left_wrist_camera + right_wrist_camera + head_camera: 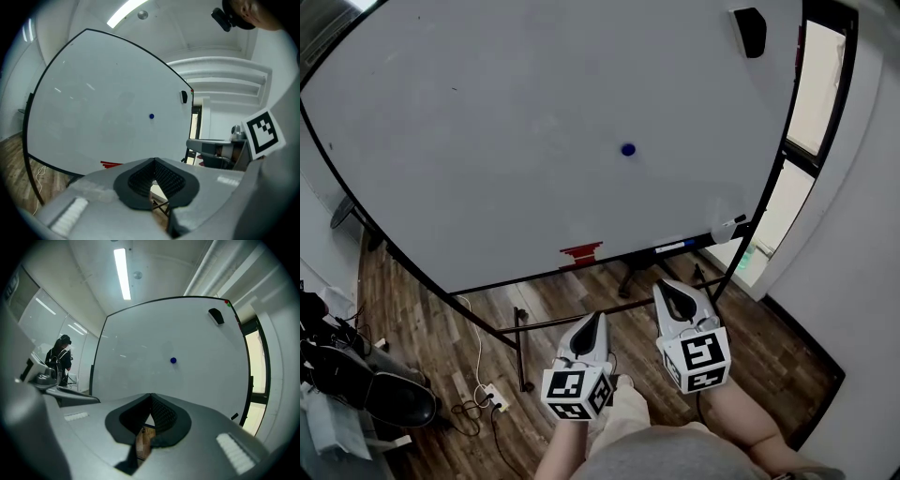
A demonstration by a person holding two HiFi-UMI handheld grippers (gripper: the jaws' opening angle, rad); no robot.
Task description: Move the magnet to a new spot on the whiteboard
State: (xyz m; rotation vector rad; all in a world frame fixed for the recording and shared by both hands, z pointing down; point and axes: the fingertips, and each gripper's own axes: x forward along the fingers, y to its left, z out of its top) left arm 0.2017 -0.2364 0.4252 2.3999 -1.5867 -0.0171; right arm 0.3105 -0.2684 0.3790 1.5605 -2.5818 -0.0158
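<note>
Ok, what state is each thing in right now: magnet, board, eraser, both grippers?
magnet: stuck on the whiteboard, untouched.
whiteboard: upright on its stand.
black eraser: stuck near the board's upper right corner.
left gripper: shut, empty, short of the board.
right gripper: shut, empty, short of the board.

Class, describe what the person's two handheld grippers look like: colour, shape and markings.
The left gripper and the right gripper match. Each has a light grey, wedge-shaped body that tapers towards the jaws, which are lined with black ribbed pads. At the rear, each carries a white cube printed with black square markers.
</note>
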